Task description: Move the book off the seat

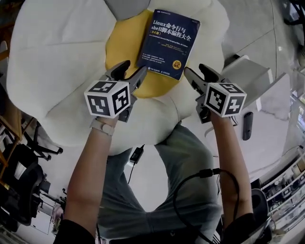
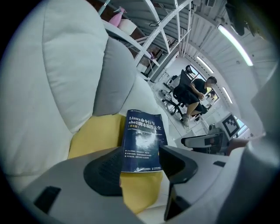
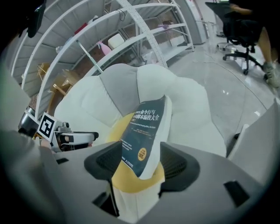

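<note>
A dark blue book (image 1: 169, 43) with white title print lies flat on the yellow centre (image 1: 121, 47) of a white flower-shaped seat (image 1: 57, 57). My left gripper (image 1: 133, 69) hovers just short of the book's near left corner, its jaws apart with nothing between them. My right gripper (image 1: 196, 70) hangs by the near right corner, also open and empty. In the left gripper view the book (image 2: 142, 140) shows ahead, beyond the left gripper (image 2: 140, 168). In the right gripper view the book (image 3: 142, 135) shows edge-on beyond the right gripper (image 3: 140, 164).
A grey back cushion (image 1: 126, 7) rises behind the book. A white stand (image 1: 252, 76) and a black handset (image 1: 247, 125) are at the right of the seat. White shelving (image 3: 109, 26) stands behind. A person sits on an office chair (image 2: 192, 94) farther off.
</note>
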`<state>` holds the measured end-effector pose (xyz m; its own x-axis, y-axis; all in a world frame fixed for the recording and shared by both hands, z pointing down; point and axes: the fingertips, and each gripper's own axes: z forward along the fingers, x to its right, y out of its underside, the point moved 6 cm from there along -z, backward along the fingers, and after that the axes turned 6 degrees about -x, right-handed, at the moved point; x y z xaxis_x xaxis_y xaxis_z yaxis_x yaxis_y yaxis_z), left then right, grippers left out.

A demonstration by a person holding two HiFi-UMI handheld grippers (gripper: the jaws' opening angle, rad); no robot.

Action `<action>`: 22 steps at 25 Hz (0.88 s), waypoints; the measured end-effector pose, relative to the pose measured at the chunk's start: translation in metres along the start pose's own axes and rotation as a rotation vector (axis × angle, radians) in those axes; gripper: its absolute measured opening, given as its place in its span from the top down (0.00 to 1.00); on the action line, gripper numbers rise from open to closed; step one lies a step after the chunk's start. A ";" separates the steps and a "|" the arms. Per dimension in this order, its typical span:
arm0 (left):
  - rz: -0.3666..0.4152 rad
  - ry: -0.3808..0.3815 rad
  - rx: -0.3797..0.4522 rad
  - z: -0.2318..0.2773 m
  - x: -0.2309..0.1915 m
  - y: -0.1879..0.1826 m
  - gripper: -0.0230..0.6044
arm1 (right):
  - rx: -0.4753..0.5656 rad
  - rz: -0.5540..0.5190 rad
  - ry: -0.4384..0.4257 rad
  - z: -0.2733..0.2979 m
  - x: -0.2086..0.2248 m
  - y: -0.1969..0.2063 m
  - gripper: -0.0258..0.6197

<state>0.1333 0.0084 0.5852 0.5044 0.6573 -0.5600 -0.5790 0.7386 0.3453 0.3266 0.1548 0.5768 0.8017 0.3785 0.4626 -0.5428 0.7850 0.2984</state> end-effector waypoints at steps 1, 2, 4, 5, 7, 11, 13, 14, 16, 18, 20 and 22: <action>0.000 0.001 -0.003 0.007 -0.004 0.001 0.58 | 0.001 0.015 -0.007 0.006 0.004 0.001 0.56; 0.001 0.004 -0.009 0.014 -0.007 0.002 0.57 | -0.001 0.030 -0.015 0.013 0.007 0.003 0.55; 0.009 0.008 -0.022 0.028 -0.013 0.007 0.55 | -0.017 0.056 -0.033 0.027 0.015 0.009 0.54; 0.011 0.008 -0.028 0.035 -0.017 0.009 0.54 | -0.026 0.066 -0.040 0.035 0.019 0.011 0.53; 0.011 0.004 -0.039 0.048 -0.026 0.013 0.53 | -0.038 0.087 -0.048 0.049 0.027 0.014 0.51; 0.023 -0.002 -0.064 0.066 -0.039 0.024 0.48 | -0.034 0.133 -0.082 0.068 0.040 0.019 0.50; 0.022 0.011 -0.075 0.074 -0.044 0.029 0.48 | -0.031 0.154 -0.101 0.075 0.044 0.021 0.50; 0.017 0.017 -0.078 0.078 -0.047 0.030 0.48 | -0.031 0.159 -0.108 0.079 0.045 0.022 0.50; 0.012 0.025 -0.074 0.085 -0.052 0.034 0.48 | -0.033 0.160 -0.120 0.088 0.046 0.023 0.50; 0.015 0.029 -0.061 0.089 -0.054 0.036 0.47 | -0.029 0.167 -0.133 0.095 0.048 0.026 0.50; 0.016 0.044 -0.053 0.092 -0.055 0.038 0.46 | -0.019 0.190 -0.156 0.099 0.050 0.029 0.50; 0.011 0.068 -0.055 0.093 -0.057 0.038 0.46 | -0.005 0.215 -0.192 0.103 0.051 0.030 0.50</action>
<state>0.1426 0.0126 0.7003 0.4544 0.6522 -0.6068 -0.6197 0.7207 0.3105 0.3256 0.1467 0.6951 0.6061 0.4373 0.6643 -0.6938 0.6992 0.1727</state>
